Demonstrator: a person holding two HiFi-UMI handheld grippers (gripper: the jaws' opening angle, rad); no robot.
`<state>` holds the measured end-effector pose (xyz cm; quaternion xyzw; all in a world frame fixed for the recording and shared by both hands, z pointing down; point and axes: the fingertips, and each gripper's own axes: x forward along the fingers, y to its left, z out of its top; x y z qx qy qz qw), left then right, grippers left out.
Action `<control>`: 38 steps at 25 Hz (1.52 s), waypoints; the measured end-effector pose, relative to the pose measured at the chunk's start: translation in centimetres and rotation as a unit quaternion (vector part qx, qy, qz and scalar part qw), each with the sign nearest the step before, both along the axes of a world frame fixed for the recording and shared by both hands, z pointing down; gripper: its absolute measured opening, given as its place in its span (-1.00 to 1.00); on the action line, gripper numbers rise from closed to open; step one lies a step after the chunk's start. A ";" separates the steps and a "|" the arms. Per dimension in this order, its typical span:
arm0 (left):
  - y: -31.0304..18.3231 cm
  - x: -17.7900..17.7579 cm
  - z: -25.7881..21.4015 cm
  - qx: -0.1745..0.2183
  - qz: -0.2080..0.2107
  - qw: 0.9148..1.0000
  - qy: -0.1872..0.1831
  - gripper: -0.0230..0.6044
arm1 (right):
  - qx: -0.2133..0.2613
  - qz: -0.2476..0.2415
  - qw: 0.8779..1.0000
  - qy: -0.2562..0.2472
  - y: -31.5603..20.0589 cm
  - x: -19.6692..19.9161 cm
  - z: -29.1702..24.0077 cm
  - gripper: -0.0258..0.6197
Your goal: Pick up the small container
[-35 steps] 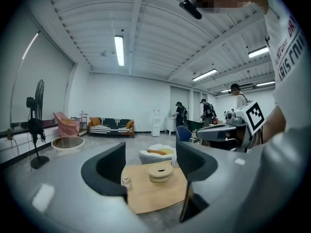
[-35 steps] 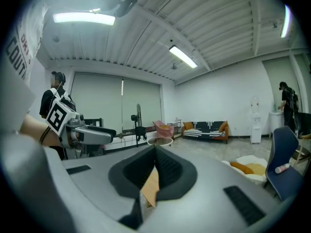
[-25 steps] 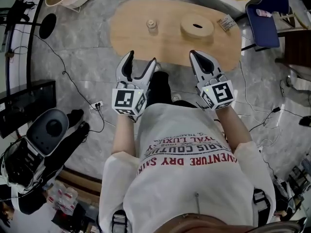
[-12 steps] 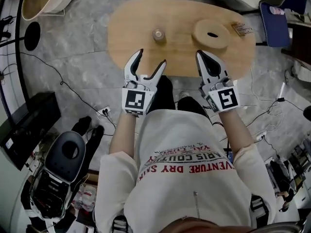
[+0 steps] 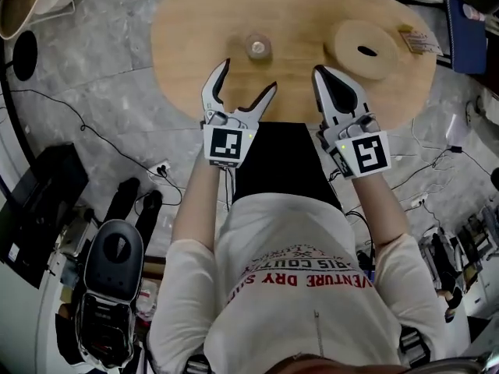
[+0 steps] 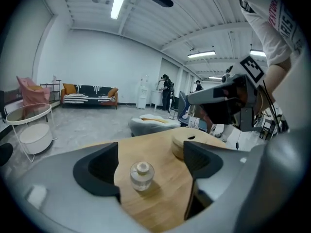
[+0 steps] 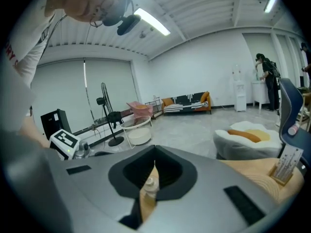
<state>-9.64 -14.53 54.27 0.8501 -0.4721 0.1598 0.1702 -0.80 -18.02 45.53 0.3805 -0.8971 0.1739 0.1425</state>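
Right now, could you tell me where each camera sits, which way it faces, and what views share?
Head view: on the person's head, facing down at the table; shows shirt, forearms, left gripper, right gripper.
Left gripper view: on that gripper, facing across the table; its opening jaws frame the untouched jar, shirt top right.
Right gripper view: on that gripper, facing the jar through its shut jaws; shirt top left.
Shared: all three show the jar.

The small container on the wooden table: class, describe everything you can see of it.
The small container is a squat, clear, glass-like jar with a pale round stopper on top. It stands upright on the wooden table, and nothing else touches it. It sits just ahead of the left gripper, in line with the gap between the jaws. Those jaws are opening, with nothing between them.
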 end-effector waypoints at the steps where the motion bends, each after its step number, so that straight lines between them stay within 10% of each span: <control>1: -0.2 0.2 1.3 0.000 0.004 1.000 -0.005 0.36 | -0.003 0.003 1.000 0.000 -0.3 0.0 1.0 -0.90; 9: -1.8 0.4 9.9 -0.013 -0.044 0.999 -0.017 0.51 | 0.011 0.015 1.000 -0.011 -2.3 0.2 8.5 -0.90; 25: -5.4 3.1 15.3 0.030 -0.011 0.997 -0.071 0.51 | 0.009 -0.021 1.000 -0.016 -2.3 0.3 13.9 -0.90; 38: -6.4 2.5 17.3 -0.010 -0.041 0.996 -0.083 0.18 | -0.002 -0.020 1.000 -0.005 -3.6 0.9 15.4 -0.90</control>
